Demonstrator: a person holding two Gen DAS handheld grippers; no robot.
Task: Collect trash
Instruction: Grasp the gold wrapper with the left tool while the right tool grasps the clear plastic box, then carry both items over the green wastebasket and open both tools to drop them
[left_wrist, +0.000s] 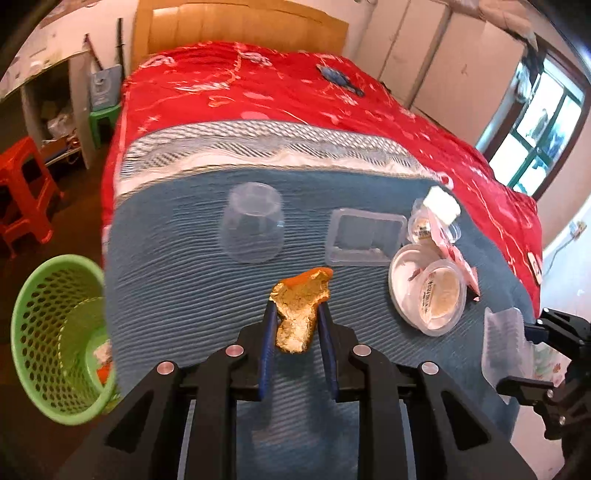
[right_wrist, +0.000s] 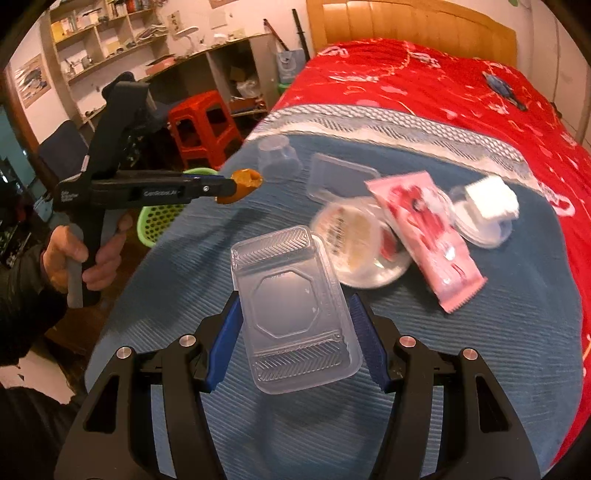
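Observation:
My left gripper (left_wrist: 296, 306) is shut on a crumpled gold and orange wrapper (left_wrist: 299, 314), held above the blue bedcover (left_wrist: 184, 295). The right wrist view shows that same wrapper (right_wrist: 245, 184) at the left gripper's (right_wrist: 232, 186) tips, with a hand (right_wrist: 92, 258) on the handle. My right gripper (right_wrist: 295, 301) is shut on a clear plastic tray (right_wrist: 295, 310), pads against its long sides. A green mesh basket (left_wrist: 59, 354) stands on the floor left of the bed and holds some scraps.
On the bedcover lie a clear cup (left_wrist: 253, 221), a clear lid (left_wrist: 364, 236), round tubs (left_wrist: 428, 291), a pink packet (right_wrist: 424, 236) and a white box (right_wrist: 487, 203). A red stool (right_wrist: 203, 125) stands beside the bed. The red quilt (left_wrist: 295, 96) covers the far half.

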